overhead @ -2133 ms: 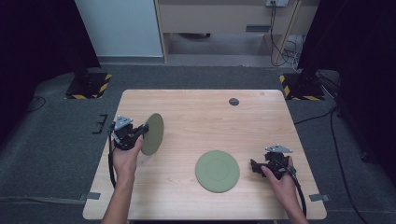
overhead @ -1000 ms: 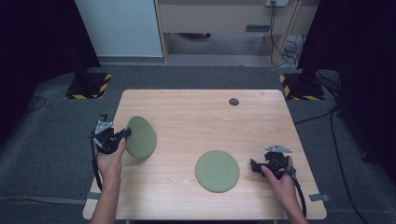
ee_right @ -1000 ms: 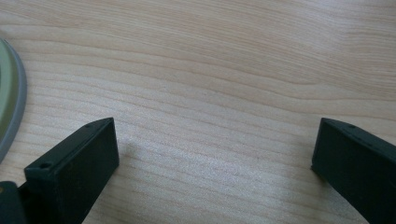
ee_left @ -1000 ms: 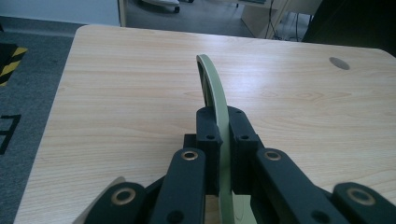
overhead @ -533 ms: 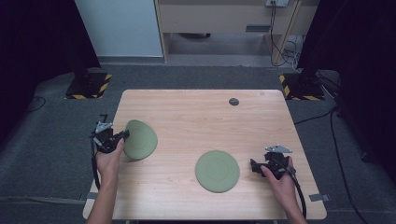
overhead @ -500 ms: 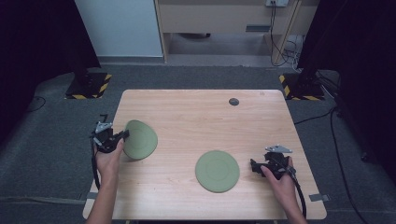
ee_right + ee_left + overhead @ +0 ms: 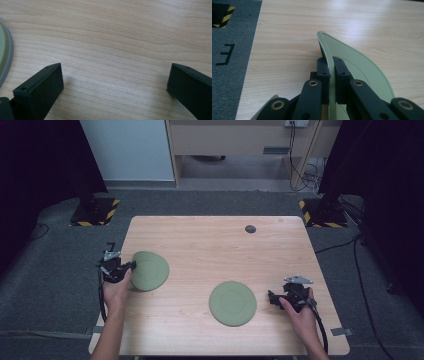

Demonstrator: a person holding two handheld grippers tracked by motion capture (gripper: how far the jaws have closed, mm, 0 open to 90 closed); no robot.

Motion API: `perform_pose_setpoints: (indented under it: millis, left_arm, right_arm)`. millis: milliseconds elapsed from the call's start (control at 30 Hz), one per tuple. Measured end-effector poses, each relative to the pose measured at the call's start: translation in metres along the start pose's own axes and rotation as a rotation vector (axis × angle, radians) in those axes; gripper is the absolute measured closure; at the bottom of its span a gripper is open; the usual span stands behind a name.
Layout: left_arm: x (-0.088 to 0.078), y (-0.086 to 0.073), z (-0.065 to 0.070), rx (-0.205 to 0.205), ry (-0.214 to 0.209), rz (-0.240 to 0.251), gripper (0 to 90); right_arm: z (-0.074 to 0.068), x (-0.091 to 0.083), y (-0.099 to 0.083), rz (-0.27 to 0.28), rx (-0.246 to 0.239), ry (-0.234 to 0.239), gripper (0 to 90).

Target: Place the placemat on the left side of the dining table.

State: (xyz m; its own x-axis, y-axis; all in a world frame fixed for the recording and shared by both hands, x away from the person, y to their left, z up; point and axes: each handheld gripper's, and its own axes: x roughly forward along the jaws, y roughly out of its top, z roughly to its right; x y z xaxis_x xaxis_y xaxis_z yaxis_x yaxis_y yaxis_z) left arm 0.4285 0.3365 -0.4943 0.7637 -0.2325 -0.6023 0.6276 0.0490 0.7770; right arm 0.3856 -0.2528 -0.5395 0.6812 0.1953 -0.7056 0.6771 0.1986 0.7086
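Two green plates are on the wooden table [image 7: 210, 245]. My left gripper [image 7: 131, 265] is shut on the rim of the left green plate [image 7: 149, 270], near the table's left edge. In the left gripper view the plate [image 7: 357, 65] stands tilted on edge with its rim pinched between the two black pads [image 7: 323, 68]. The second green plate [image 7: 232, 303] lies flat at the front middle. To its right my right gripper [image 7: 271, 299] rests open on the table. In the right gripper view its jaws [image 7: 115, 82] stand wide apart over bare wood, with the flat plate's rim [image 7: 3, 52] at the far left.
A small dark round disc [image 7: 250, 229] lies at the back right of the table. Grey carpet [image 7: 55, 255] surrounds the table, with yellow-black striped stand bases [image 7: 95, 212] at both back corners.
My left gripper has carried its plate leftward and lowered it toward the table, and the plate has tipped flatter. The right gripper and the flat plate have not moved.
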Motion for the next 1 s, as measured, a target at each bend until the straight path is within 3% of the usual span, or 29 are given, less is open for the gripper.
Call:
perform_pose_setpoints:
  millis: [433,633,800,1000]
  left_arm:
    - [0.005,0.003,-0.007,-0.025,0.005,-0.002,79.9]
    - [0.01,0.002,-0.01,-0.01,0.029,-0.026,75.3]
    - [0.009,0.0,-0.014,0.009,0.045,-0.028,69.4]
    - [0.013,0.001,-0.014,0.039,0.063,-0.025,49.2]
  right_arm:
    - [0.0,0.0,0.0,0.0,-0.002,0.002,0.8]
    - [0.0,0.0,0.0,0.0,-0.003,0.002,0.8]
    - [0.0,0.0,0.0,0.0,-0.004,0.005,0.8]
    - [0.0,0.0,0.001,0.0,-0.005,0.006,0.9]
